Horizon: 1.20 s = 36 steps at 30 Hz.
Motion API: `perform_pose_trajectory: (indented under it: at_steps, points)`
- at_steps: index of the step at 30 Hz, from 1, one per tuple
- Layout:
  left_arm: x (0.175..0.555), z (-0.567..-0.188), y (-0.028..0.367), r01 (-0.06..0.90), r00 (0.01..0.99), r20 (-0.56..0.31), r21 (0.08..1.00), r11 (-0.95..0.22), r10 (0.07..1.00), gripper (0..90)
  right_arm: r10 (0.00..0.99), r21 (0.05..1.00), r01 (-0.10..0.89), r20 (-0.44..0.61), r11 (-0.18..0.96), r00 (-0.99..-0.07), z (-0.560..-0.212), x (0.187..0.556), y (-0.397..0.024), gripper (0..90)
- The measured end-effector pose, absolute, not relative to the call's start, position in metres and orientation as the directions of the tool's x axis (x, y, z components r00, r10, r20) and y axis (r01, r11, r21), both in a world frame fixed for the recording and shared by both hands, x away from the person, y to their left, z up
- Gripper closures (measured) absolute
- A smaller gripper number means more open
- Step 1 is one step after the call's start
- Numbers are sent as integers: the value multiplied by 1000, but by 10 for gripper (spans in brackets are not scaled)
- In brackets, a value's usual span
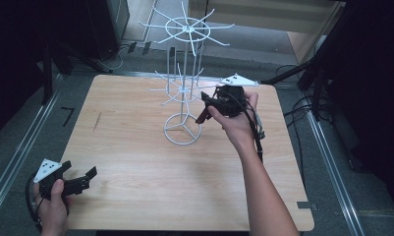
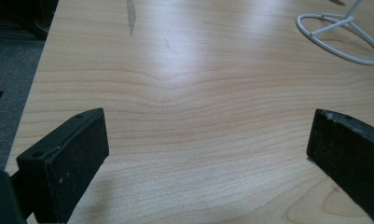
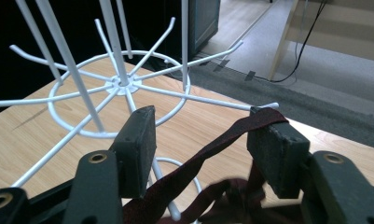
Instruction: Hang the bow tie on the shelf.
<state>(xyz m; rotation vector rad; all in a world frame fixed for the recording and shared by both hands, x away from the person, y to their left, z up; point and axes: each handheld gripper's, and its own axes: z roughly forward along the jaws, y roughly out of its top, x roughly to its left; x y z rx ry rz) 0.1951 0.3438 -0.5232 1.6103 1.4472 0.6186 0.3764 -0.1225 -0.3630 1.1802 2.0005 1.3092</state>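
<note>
A white wire rack (image 1: 184, 73) with two tiers of hook arms stands on the wooden table (image 1: 135, 196), right of centre at the back. My right gripper (image 1: 209, 102) is held up beside the rack's lower tier. In the right gripper view its jaws stand apart, so the right gripper (image 3: 203, 126) is open. A dark red strap (image 3: 212, 149) hangs over its right fingertip, runs down across the gap, and touches the tip of a hook arm (image 3: 268, 106). The strap (image 1: 203, 116) dangles below the gripper. My left gripper (image 1: 80, 169) rests open at the near left with nothing between its fingers.
The rack's ring base (image 1: 182, 129) sits on the table and appears far right in the left gripper view (image 2: 343, 37). Bare wood (image 2: 198, 93) lies ahead of the left gripper (image 2: 208, 135). Dark stands and cables (image 1: 302, 105) surround the table on the grey floor.
</note>
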Motion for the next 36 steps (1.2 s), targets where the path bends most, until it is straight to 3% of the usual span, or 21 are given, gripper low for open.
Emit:
perform_pose_trajectory:
  at_steps: [14, 26, 31, 36]
  points:
    - [195, -523, 344, 536, 205, -179, 843, 43, 962, 0, 804, 891, 411, 97, 192, -587, -371, 371, -128, 316]
    - [195, -523, 344, 537, 205, -182, 842, 45, 962, 0, 804, 868, 438, 82, 232, -588, -389, 375, -125, 290]
    - [195, -523, 344, 536, 205, -182, 843, 45, 962, 0, 821, 866, 446, 77, 225, -565, -397, 372, -130, 167]
    - [195, -523, 344, 536, 204, -177, 843, 41, 963, 0, 843, 876, 437, 70, 204, -534, -405, 361, -142, 128]
